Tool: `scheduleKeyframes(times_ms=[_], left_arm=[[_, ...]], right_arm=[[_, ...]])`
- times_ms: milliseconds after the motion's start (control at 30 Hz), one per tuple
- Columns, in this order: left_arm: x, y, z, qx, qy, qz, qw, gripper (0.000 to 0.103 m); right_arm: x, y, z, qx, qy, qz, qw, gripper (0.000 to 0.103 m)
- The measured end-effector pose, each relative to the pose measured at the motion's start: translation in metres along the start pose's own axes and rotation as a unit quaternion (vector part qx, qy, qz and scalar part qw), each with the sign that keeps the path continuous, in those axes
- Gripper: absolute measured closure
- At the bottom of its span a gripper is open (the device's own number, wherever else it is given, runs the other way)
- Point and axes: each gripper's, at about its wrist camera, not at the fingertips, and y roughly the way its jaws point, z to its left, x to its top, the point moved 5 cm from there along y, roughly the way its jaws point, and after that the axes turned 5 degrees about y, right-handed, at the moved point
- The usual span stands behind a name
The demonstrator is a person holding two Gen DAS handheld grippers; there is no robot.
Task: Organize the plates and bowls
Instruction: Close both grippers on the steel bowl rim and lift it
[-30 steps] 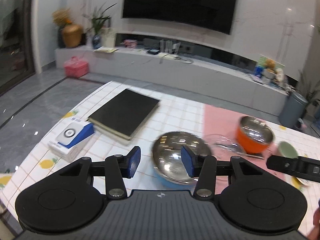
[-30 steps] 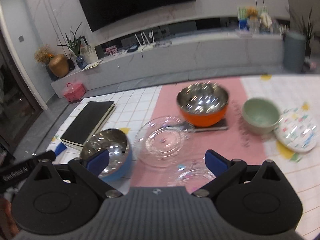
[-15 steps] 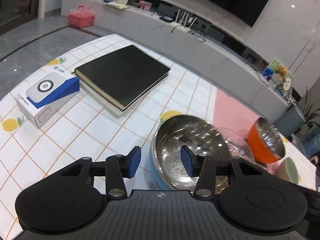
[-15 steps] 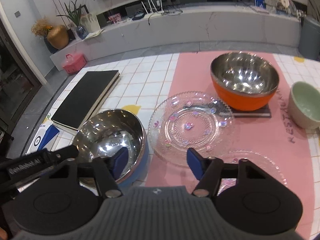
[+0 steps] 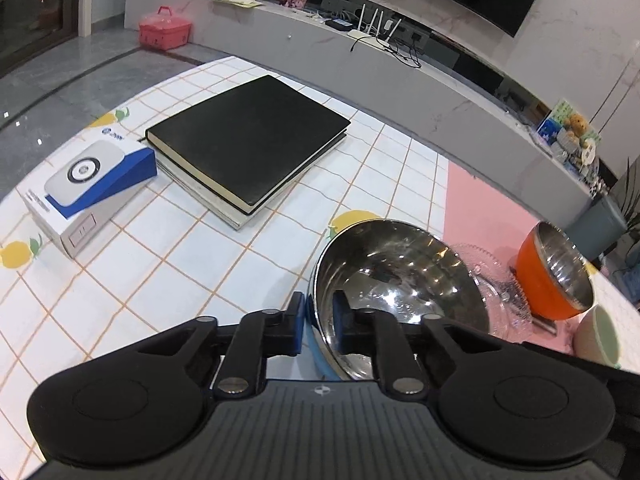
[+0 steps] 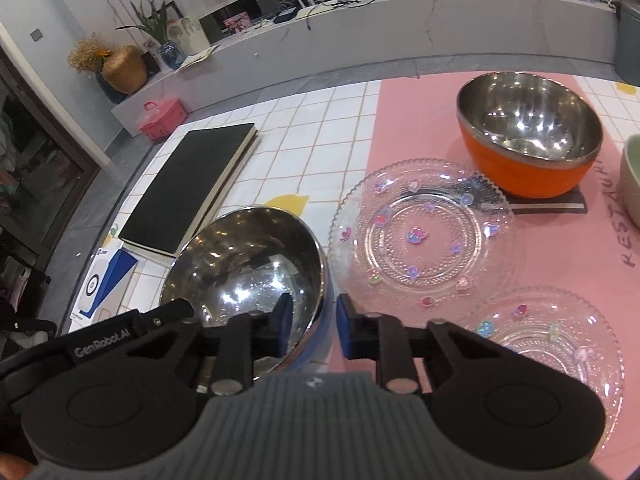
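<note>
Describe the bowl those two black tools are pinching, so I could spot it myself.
Start at the black book on the white tiled table. Just beside it, left of the pink mat, sits the blue bowl, both sets of jaws closed on its rim. Unlike the orange bowl, its outside is blue.

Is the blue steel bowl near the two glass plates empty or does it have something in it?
Empty. The blue steel bowl shows only bare, shiny metal with reflections inside, in both wrist views. It sits upright, with each gripper's jaws closed on its rim.
</note>
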Motion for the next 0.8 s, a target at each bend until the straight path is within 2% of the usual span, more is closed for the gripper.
scheduleKeyframes(times_ms=[33,100,400,800], left_arm=[[0.000,0.000,0.000,0.002,0.001,0.000,1.0000,0.094],[-0.001,0.000,0.001,0.003,0.000,0.003,1.0000,0.094],[-0.007,-0.027,-0.008,0.000,-0.005,0.006,1.0000,0.094],[-0.044,-0.084,-0.041,0.007,0.018,0.012,0.9997,0.094]], right_arm=[[0.000,0.000,-0.001,0.000,0.003,0.001,1.000,0.089],[0.001,-0.001,-0.003,-0.002,0.005,0.001,1.000,0.093],[-0.003,-0.034,-0.004,0.005,-0.012,-0.006,1.000,0.093],[-0.042,-0.105,-0.033,0.021,0.007,-0.005,1.000,0.093]])
